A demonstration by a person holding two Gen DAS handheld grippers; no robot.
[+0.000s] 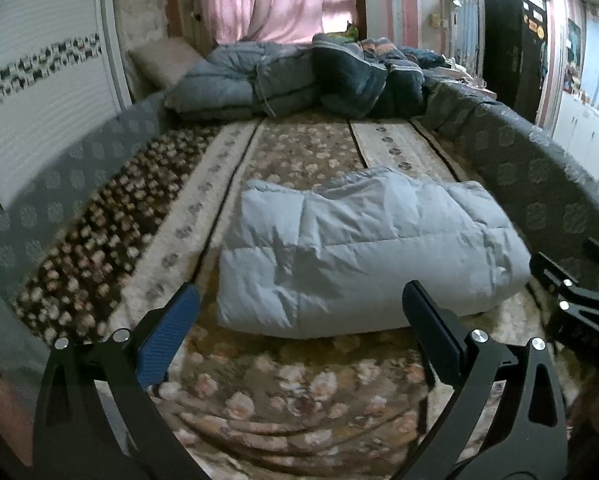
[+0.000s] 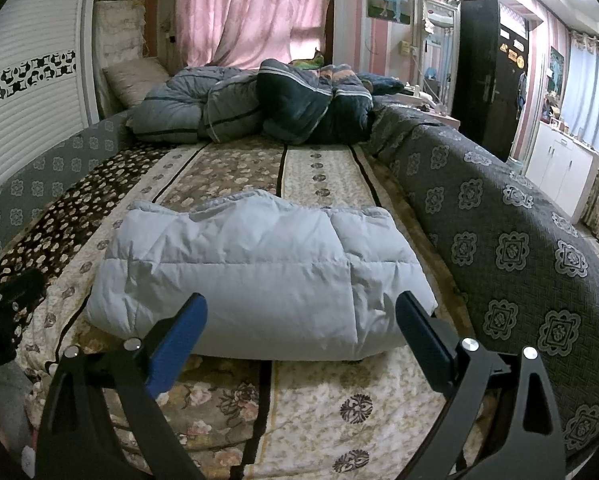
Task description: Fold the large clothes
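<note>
Both claws stand wide apart and hold nothing above a floral-patterned bed (image 2: pixel 323 396). The left claw (image 1: pixel 299 320) hangs just short of the near edge of a folded pale-blue down jacket (image 1: pixel 363 256), not touching it; the right claw (image 2: pixel 301 322) faces the same near edge, and whether its tips touch the fabric cannot be told. The jacket lies flat toward the right side of the bed, near the grey patterned bed rail (image 2: pixel 511 248). Open bedspread stretches to its left and beyond it, up to a heap of dark quilts (image 1: pixel 319 76) at the far end.
</note>
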